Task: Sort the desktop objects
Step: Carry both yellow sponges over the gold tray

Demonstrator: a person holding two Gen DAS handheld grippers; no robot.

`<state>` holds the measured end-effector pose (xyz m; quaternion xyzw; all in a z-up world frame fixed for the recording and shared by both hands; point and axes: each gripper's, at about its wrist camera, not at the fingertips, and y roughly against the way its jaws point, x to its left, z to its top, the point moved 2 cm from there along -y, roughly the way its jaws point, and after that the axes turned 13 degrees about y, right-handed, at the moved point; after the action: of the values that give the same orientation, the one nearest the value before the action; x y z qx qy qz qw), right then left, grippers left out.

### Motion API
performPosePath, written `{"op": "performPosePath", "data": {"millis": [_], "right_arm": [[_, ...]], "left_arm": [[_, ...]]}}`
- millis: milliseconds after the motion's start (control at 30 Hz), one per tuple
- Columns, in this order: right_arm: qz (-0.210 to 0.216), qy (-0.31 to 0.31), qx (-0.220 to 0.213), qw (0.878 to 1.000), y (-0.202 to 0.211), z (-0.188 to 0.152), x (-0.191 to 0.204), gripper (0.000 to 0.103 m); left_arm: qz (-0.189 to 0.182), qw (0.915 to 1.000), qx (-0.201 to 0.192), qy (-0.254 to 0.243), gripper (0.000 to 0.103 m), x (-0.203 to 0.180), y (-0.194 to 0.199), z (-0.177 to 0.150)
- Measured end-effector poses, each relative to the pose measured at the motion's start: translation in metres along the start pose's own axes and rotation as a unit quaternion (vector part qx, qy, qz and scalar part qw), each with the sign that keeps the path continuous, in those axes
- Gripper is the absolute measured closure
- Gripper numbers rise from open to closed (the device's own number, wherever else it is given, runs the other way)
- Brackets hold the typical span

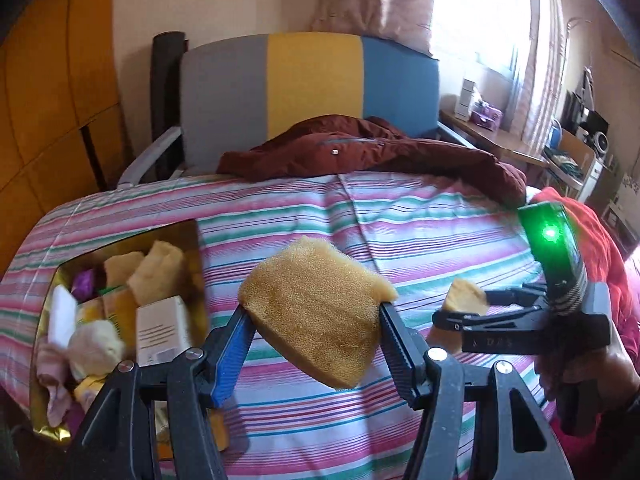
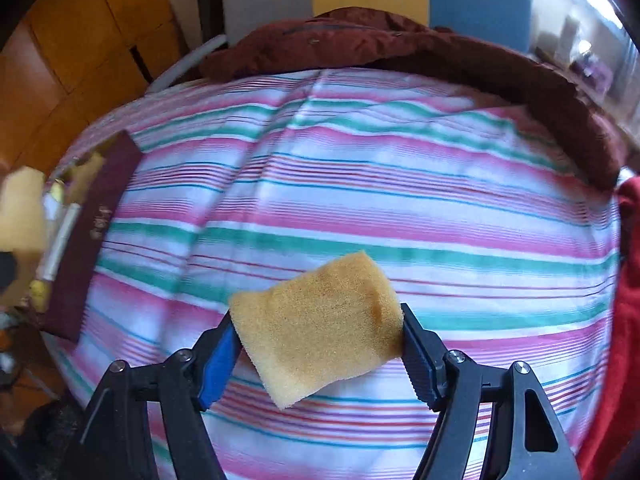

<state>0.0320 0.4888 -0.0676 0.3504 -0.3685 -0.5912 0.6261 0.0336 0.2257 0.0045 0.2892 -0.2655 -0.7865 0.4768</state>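
Observation:
My left gripper [image 1: 316, 312] is shut on a yellow sponge [image 1: 316, 312], held above the striped bedsheet [image 1: 360, 216]. To its left lies an open box [image 1: 188, 236] with a gold lining, holding sponges, a white carton [image 1: 162, 334] and soft odds and ends. My right gripper [image 1: 464, 308] shows at the right of the left wrist view, held by a hand [image 1: 588, 372], with a second yellow sponge [image 1: 466, 298] between its jaws. In the right wrist view that right gripper [image 2: 318, 328] is shut on its sponge [image 2: 318, 328] over the sheet. The box [image 2: 88, 232] shows blurred at far left.
A dark red jacket [image 1: 372, 148] lies across the far end of the bed, before a grey, yellow and blue headboard [image 1: 312, 84]. A red cloth [image 2: 624, 320] hangs at the right edge. A desk [image 1: 480, 132] with small items stands by the window.

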Motion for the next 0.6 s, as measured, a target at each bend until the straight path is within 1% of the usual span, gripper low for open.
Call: {"op": "performPosePath", "data": {"millis": [33, 133, 167, 200, 367, 467, 600], "right_arm": [[0.008, 0.001, -0.001, 1.0, -0.001, 0.0, 0.007, 0.03], [-0.009, 0.02, 0.002, 1.0, -0.003, 0.003, 0.027, 0.03], [0.001, 0.016, -0.001, 1.0, -0.002, 0.004, 0.031, 0.03], [0.021, 0.008, -0.006, 1.0, -0.002, 0.005, 0.037, 0.03], [0.031, 0.019, -0.013, 0.999, -0.005, 0.007, 0.073, 0.03], [0.048, 0.012, -0.035, 0.998, 0.001, 0.013, 0.091, 0.03], [0.058, 0.003, -0.059, 0.997, 0.011, 0.022, 0.107, 0.03]], "left_arm": [[0.003, 1.0, -0.002, 0.004, 0.041, 0.006, 0.001, 0.001], [0.011, 0.9998, -0.002, 0.018, 0.041, 0.021, 0.003, 0.001], [0.014, 0.9997, -0.002, 0.022, 0.041, 0.026, 0.003, 0.001], [0.017, 0.9995, -0.002, 0.026, 0.041, 0.031, 0.003, 0.001], [0.034, 0.9983, -0.005, 0.047, 0.041, 0.058, 0.005, 0.0], [0.045, 0.9973, -0.007, 0.058, 0.041, 0.074, 0.006, 0.001], [0.06, 0.9954, -0.01, 0.074, 0.04, 0.095, 0.006, 0.002]]}}
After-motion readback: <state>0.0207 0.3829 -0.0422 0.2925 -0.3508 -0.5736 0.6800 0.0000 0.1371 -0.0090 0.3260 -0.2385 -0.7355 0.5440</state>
